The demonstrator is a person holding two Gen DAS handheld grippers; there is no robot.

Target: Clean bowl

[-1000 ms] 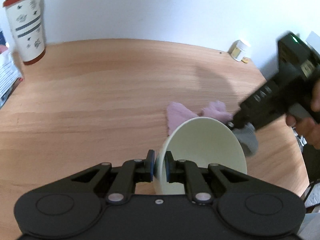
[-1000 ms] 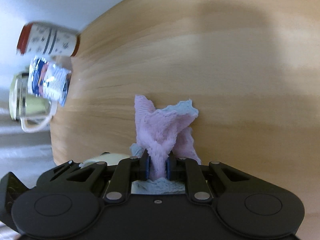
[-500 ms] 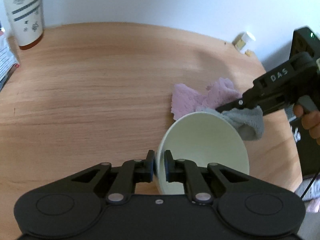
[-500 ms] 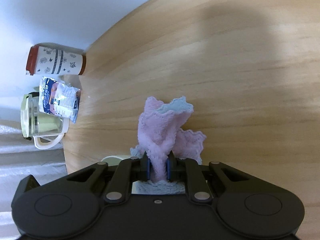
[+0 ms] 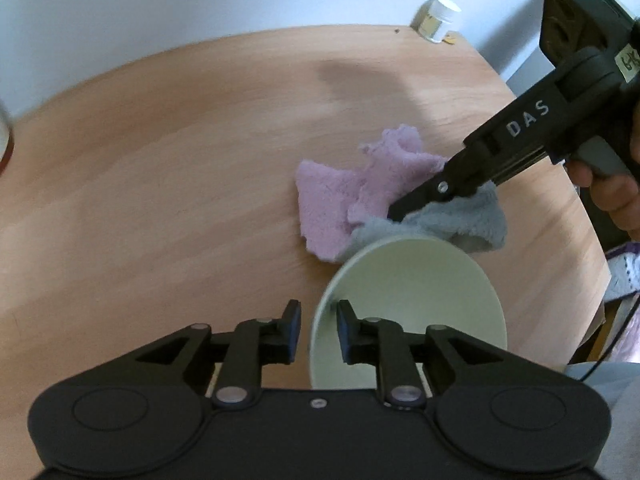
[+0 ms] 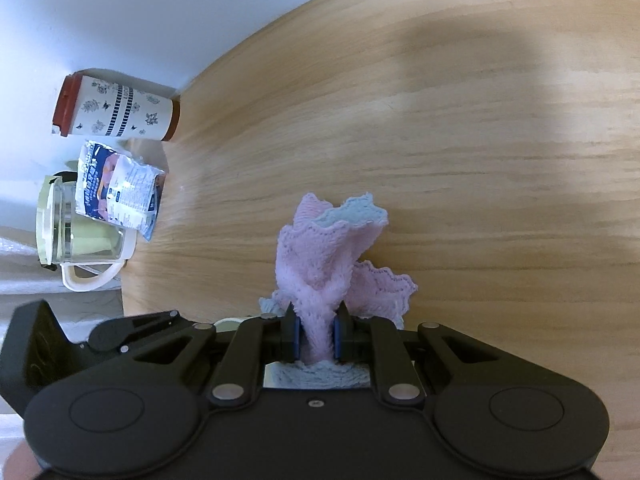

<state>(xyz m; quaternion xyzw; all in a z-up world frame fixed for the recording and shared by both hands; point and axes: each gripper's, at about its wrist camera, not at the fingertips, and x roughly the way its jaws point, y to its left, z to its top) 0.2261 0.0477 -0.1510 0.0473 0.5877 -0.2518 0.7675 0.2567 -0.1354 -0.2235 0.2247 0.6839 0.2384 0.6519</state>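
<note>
A pale green bowl point(image 5: 412, 300) sits tilted on the wooden table point(image 5: 160, 184). My left gripper point(image 5: 318, 330) straddles its near rim, its fingers spread with a gap on either side of the rim. My right gripper point(image 6: 316, 338) is shut on a pink and grey-blue cloth point(image 6: 324, 256). In the left wrist view that cloth point(image 5: 348, 196) hangs from the right gripper point(image 5: 394, 214) just behind the bowl's far rim, touching the table.
A small white-lidded jar point(image 5: 436, 20) stands at the table's far edge. A red-lidded patterned cup point(image 6: 114, 110), a snack packet point(image 6: 120, 188) and a glass jug point(image 6: 76, 236) stand at the far left end.
My left fingers have spread apart from the bowl's rim, which they pinched before. The left camera has swung left and nearer. The right gripper and cloth stayed behind the bowl.
</note>
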